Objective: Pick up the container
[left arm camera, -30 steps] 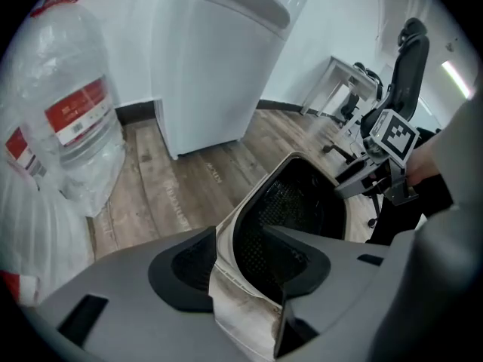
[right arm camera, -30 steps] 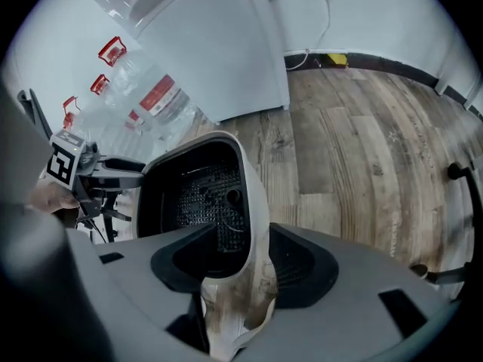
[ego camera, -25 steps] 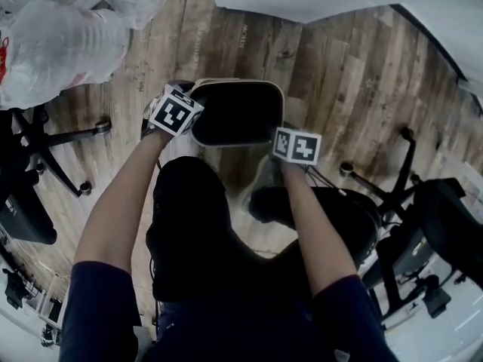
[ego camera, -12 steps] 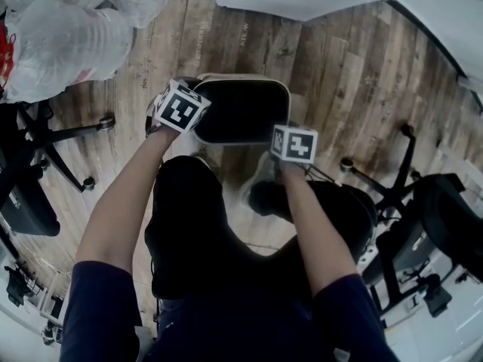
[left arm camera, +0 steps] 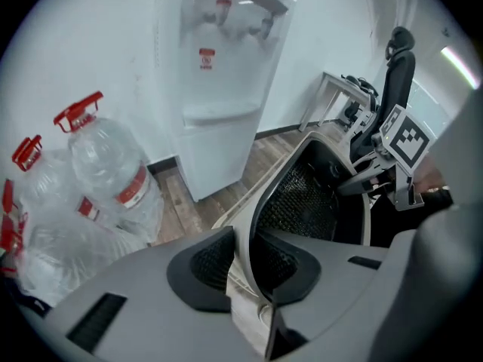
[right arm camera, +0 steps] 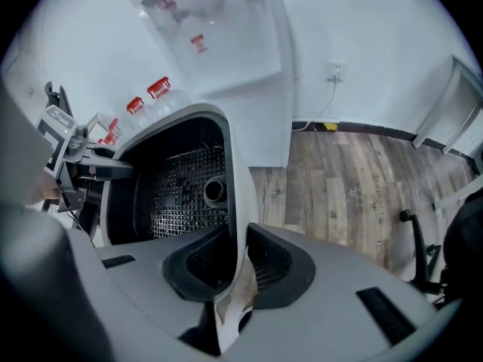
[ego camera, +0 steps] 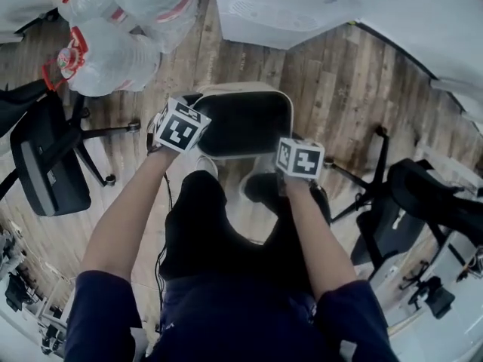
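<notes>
head view: the container (ego camera: 249,89) is low before the person, above the wooden floor (ego camera: 339,89), with a gripper at each side wall.
left gripper view: the left gripper (left arm camera: 243,266) jaws clamp the thin wall, yet they are opening slightly.
right gripper view: the right gripper (right arm camera: 235,266) jaws pinch the opposite wall and are closing.
risk, as judged: the thin wall may slide out on the slackening left side, tipping the container.

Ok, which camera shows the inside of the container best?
The right gripper view: it looks into the container, showing mesh and a round fitting. The left gripper view shows a slice of mesh; the head view just a dark opening.
</notes>
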The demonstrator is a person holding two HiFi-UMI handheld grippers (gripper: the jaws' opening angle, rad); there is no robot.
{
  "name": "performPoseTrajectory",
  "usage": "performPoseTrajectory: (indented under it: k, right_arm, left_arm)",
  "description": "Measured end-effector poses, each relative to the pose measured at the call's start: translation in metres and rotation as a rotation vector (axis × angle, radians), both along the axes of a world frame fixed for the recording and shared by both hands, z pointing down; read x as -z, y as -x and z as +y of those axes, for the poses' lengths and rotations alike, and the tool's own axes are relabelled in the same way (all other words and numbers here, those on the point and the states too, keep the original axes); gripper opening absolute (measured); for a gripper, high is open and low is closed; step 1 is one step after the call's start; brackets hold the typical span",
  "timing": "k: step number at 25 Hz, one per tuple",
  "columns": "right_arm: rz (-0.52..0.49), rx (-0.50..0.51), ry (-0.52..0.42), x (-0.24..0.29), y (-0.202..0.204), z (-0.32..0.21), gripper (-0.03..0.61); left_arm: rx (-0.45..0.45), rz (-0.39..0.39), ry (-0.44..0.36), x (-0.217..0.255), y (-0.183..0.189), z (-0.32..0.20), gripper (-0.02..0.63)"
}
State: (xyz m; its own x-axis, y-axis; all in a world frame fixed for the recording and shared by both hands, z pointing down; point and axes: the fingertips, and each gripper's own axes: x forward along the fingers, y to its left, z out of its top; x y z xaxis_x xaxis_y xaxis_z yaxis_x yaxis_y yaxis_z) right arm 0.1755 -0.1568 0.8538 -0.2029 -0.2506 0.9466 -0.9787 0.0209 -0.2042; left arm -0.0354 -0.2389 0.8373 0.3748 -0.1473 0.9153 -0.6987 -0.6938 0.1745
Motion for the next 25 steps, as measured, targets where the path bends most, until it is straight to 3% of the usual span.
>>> performPoseTrajectory:
  k: [13, 25]
  right_arm:
    - [-0.019, 0.014, -0.142, 0.263, 0.027, 0.038, 0.075]
    - [-0.001, 0.047, -0.259, 0.378, 0.046, 0.064, 0.071]
  left_arm:
    - [0.094, 0.081, -0.075, 0.261, 0.035, 0.059, 0.095]
    - [0.123, 0.111, -0.111, 0.369, 0.060, 0.106, 0.106]
